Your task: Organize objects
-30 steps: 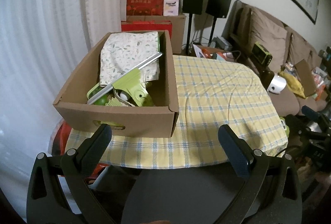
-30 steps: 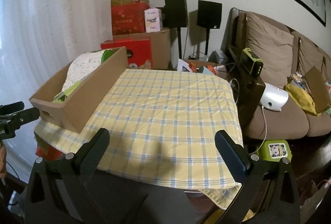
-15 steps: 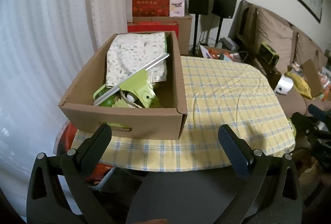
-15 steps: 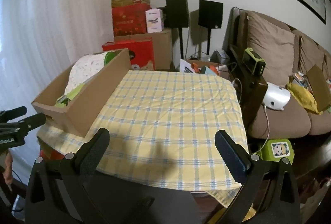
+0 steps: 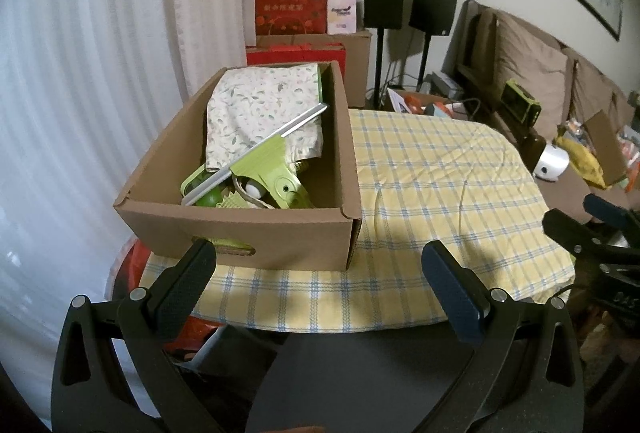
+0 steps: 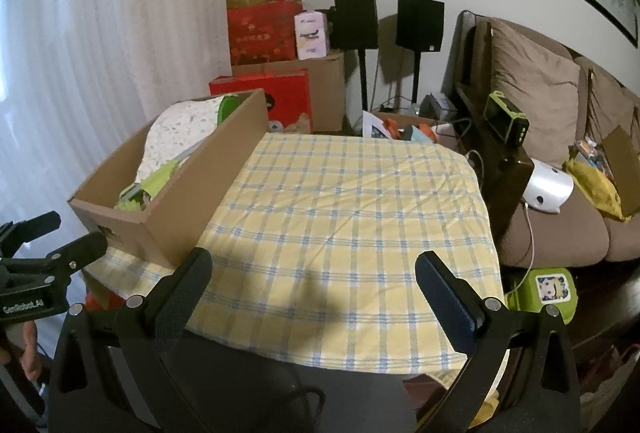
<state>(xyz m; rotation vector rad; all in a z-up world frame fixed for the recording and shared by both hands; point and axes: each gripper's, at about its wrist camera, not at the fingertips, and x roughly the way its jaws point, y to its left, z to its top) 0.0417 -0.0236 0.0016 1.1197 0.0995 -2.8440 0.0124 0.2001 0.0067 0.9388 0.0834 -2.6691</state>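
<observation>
An open cardboard box (image 5: 256,229) stands on the left part of a table under a yellow checked cloth (image 5: 432,185). Inside lie a floral fabric bundle (image 5: 260,109), a green window squeegee (image 5: 264,157) with a metal blade, and other green items. My left gripper (image 5: 320,273) hangs open in front of the box's near wall, off the table edge, holding nothing. The right wrist view shows the box (image 6: 192,201) at left and the bare cloth (image 6: 352,209) ahead. My right gripper (image 6: 316,281) is open and empty before the table's near edge.
A brown sofa (image 6: 560,137) with clutter stands to the right of the table. Red gift boxes (image 6: 264,33), cartons and two black speakers (image 6: 356,19) fill the far corner. White curtains (image 5: 80,93) hang at left. A green stool (image 6: 544,289) sits on the floor at right.
Both grippers have drawn back slightly from the table, so box and cloth sit a little farther off. Both stay open, and nothing on the table has moved.
</observation>
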